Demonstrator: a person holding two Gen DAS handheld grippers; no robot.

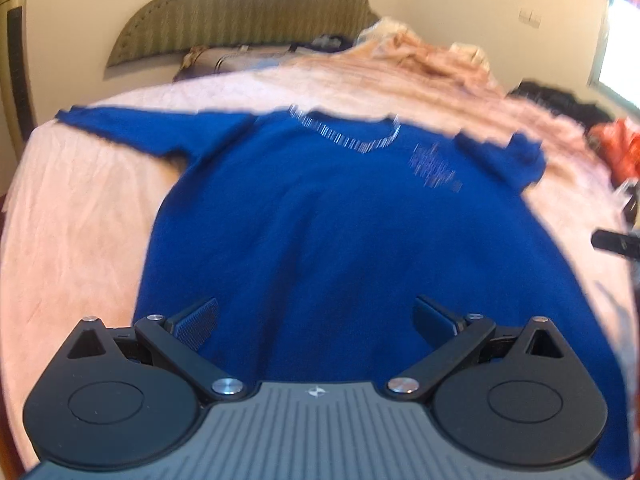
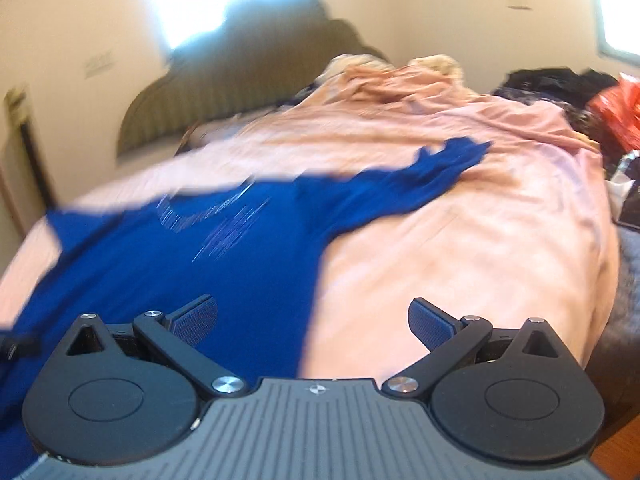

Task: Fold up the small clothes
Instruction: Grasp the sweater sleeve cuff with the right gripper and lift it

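A bed (image 1: 80, 208) covered by a pale pink sheet fills most of both views, with a striped, curved headboard (image 1: 240, 12) seen against the wall at its far end. A rumpled pink blanket (image 1: 420, 60) is heaped near the head of the bed, and a pile of dark and red clothes (image 2: 580, 96) is seen at the far right edge.

A blue long-sleeved top (image 1: 340, 220) is spread flat on the sheet, front up, with its neckline toward the headboard and its hem toward the cameras. A white-trimmed V-neck and a pale chest print are shown, though both are blurred. One sleeve (image 1: 132, 128) is stretched out to the left; the other sleeve (image 2: 432, 168) is laid out to the right with its cuff bunched.

The left gripper (image 1: 316, 324) is held above the lower body of the top, its fingers (image 1: 196, 324) spread wide and empty. The right gripper (image 2: 312, 324) is held over the top's right side edge, where blue cloth meets pink sheet, its fingers (image 2: 432, 328) likewise parted wide, with nothing gripped.
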